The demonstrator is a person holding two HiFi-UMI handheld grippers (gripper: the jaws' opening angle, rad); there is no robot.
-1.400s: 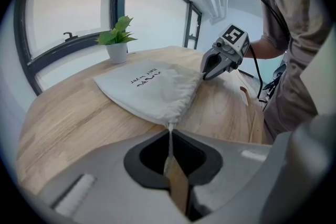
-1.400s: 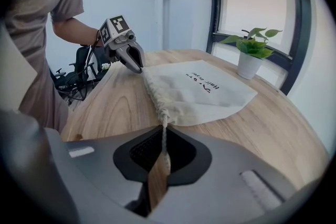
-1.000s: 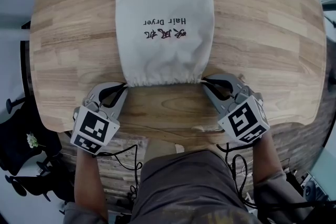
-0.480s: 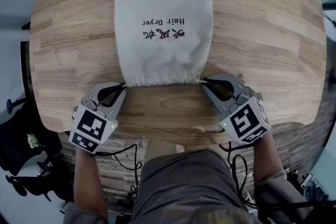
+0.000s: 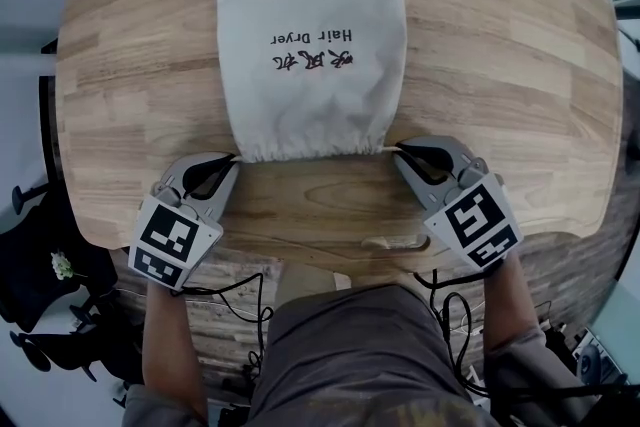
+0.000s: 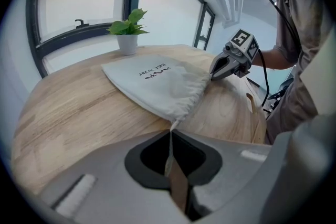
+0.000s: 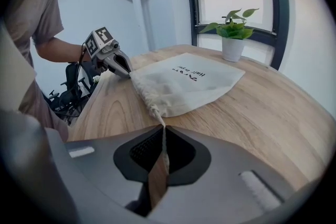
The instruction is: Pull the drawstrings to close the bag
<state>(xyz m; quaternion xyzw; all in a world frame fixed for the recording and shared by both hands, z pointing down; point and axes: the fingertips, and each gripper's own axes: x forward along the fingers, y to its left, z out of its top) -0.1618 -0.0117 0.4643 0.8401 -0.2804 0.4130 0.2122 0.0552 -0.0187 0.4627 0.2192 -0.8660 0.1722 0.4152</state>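
Observation:
A cream cloth bag [image 5: 310, 55] printed "Hair Dryer" lies flat on the round wooden table [image 5: 520, 65], its gathered mouth facing me. My left gripper [image 5: 232, 160] is shut on the left drawstring [image 6: 172, 126] at the mouth's left corner. My right gripper [image 5: 398, 151] is shut on the right drawstring [image 7: 159, 119] at the right corner. In the left gripper view the bag [image 6: 157, 81] lies ahead, with the right gripper [image 6: 212, 75] at its far corner. The right gripper view shows the bag [image 7: 186, 84] with the left gripper [image 7: 126, 72] beyond it. The mouth is puckered between the two grippers.
A small potted plant [image 6: 127, 34] stands at the table's far edge, by the window; the same plant [image 7: 232, 36] shows in the right gripper view. The table's near edge [image 5: 330, 260] runs just under both grippers. Cables hang below it, and a dark chair base [image 5: 40, 295] stands at left.
Both grippers have moved a little outward and away from each other, each holding its drawstring. The bag's mouth has gathered slightly tighter.

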